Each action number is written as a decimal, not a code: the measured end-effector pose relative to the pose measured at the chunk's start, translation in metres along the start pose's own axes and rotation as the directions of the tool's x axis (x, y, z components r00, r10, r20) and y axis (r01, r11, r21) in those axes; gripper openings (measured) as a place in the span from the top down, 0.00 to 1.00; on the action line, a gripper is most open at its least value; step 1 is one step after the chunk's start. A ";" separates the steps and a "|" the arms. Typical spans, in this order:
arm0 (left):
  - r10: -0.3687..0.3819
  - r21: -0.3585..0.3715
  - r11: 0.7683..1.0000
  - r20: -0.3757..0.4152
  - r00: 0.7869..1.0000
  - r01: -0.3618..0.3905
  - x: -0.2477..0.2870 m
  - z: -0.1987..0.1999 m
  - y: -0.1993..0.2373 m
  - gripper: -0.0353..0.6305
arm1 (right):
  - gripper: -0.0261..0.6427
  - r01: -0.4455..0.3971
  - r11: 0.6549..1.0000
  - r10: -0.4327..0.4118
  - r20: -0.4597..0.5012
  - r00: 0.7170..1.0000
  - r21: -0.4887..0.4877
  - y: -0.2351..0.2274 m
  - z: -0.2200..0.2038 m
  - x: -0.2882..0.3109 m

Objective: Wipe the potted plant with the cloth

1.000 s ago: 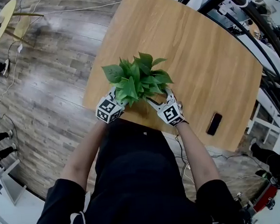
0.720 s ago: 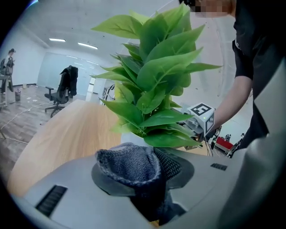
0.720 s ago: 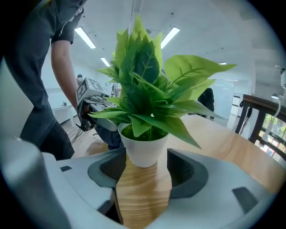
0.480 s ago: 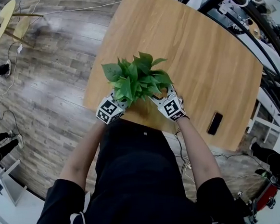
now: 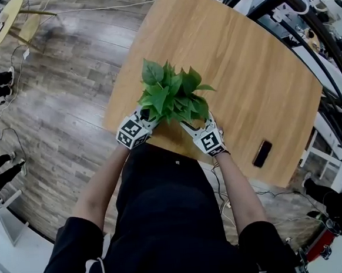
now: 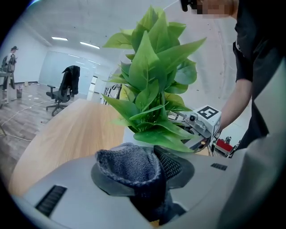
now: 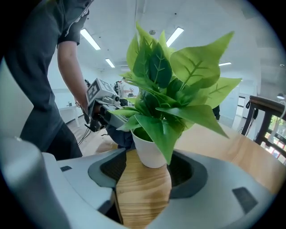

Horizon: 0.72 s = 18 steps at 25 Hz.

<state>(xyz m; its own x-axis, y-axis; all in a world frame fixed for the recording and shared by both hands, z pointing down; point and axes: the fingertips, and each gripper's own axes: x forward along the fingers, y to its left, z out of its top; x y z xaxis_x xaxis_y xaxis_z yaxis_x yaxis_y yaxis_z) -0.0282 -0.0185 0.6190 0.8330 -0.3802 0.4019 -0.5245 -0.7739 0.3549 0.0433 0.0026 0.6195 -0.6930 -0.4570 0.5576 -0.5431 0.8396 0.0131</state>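
Head view looks down on the potted plant [image 5: 173, 94], which stands on the bench [image 5: 242, 68] close to its near edge, toward the near left corner, with a gripper on either side of it. The left gripper [image 5: 141, 119] is clamped tight on the cloth [image 6: 129, 167], a dark, nubbly wad that bulges up out of the jaws just under the lowest leaves [image 6: 156, 136]; whether it touches them I cannot tell. The right gripper [image 7: 144, 179] has its jaws wide apart and holds nothing. Bare wood shows between them, and the white pot [image 7: 148, 151] stands at their mouth, just ahead of the tips and apart from either pad as far as that view shows. A phone [image 5: 262, 153] lies well apart from the plant, toward the near right corner. The plant is likely light and top-heavy, with a smooth pot that could slide or tip on the wood under a sideways push. Its leaves look thin and bendy on soft stems, so they would fold away from the cloth, or tear if rubbed hard. The best hold is probably the pot wall, low down, taken by the free right gripper to steady it while the cloth strokes each leaf lightly from stem to tip.
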 end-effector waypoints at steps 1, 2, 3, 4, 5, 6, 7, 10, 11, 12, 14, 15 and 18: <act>-0.002 0.004 1.000 0.000 1.000 0.002 -0.001 0.000 0.001 0.72 | 0.56 0.009 1.000 -0.009 -0.001 1.000 0.007 -0.003 -0.001 0.001; -0.003 0.007 1.000 0.001 1.000 0.003 -0.001 0.000 0.001 0.72 | 0.56 0.026 0.999 -0.026 -0.001 1.000 0.021 -0.009 -0.001 0.001; -0.002 0.010 1.000 0.002 1.000 0.002 -0.002 0.000 0.000 0.72 | 0.56 0.043 0.998 -0.043 0.000 0.999 0.036 -0.015 -0.001 0.002; 0.000 0.010 1.000 0.003 1.000 0.000 -0.002 -0.001 0.000 0.72 | 0.56 0.050 0.998 -0.051 0.002 0.999 0.042 -0.020 0.000 0.003; 0.003 0.007 1.000 0.006 1.000 -0.003 -0.002 -0.001 0.000 0.72 | 0.56 0.044 0.998 -0.045 0.005 0.999 0.036 -0.021 0.002 0.004; 0.007 0.003 1.000 0.010 1.000 -0.007 -0.002 -0.001 0.000 0.72 | 0.56 0.030 0.999 -0.030 0.011 0.999 0.024 -0.020 0.005 0.005; 0.010 0.001 1.000 0.014 1.000 -0.010 -0.002 -0.001 0.000 0.72 | 0.56 0.017 1.000 -0.017 0.016 1.000 0.014 -0.018 0.008 0.006; 0.013 0.001 1.000 0.017 1.000 -0.013 -0.001 0.001 0.001 0.72 | 0.56 0.015 1.000 -0.015 0.020 1.000 0.008 -0.018 0.013 0.010; 0.012 0.003 1.000 0.014 1.000 -0.012 0.000 0.001 0.000 0.72 | 0.56 0.018 1.000 -0.018 0.017 1.000 0.005 -0.019 0.012 0.010; 0.006 0.008 1.000 0.011 1.000 -0.007 0.001 0.000 -0.003 0.72 | 0.56 0.021 1.000 -0.021 0.014 1.000 0.005 -0.019 0.011 0.009; -0.012 0.024 1.000 0.004 1.000 0.012 0.003 -0.001 -0.011 0.71 | 0.56 0.028 0.999 -0.028 0.009 1.000 0.017 -0.019 0.007 0.007; -0.017 0.029 0.999 0.003 1.000 0.017 0.003 -0.001 -0.013 0.71 | 0.56 0.033 0.999 -0.034 0.007 0.999 0.027 -0.018 0.006 0.007; -0.011 0.018 1.000 0.012 1.000 0.011 0.001 -0.001 -0.012 0.71 | 0.56 0.046 0.998 -0.046 0.005 0.999 0.046 -0.016 0.007 0.009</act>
<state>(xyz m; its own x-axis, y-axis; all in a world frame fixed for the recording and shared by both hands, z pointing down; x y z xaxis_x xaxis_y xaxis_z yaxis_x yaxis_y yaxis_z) -0.0212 -0.0096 0.6157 0.8408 -0.3775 0.3880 -0.5120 -0.7872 0.3437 0.0424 -0.0167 0.6178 -0.6695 -0.4967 0.5523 -0.5957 0.8032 0.0003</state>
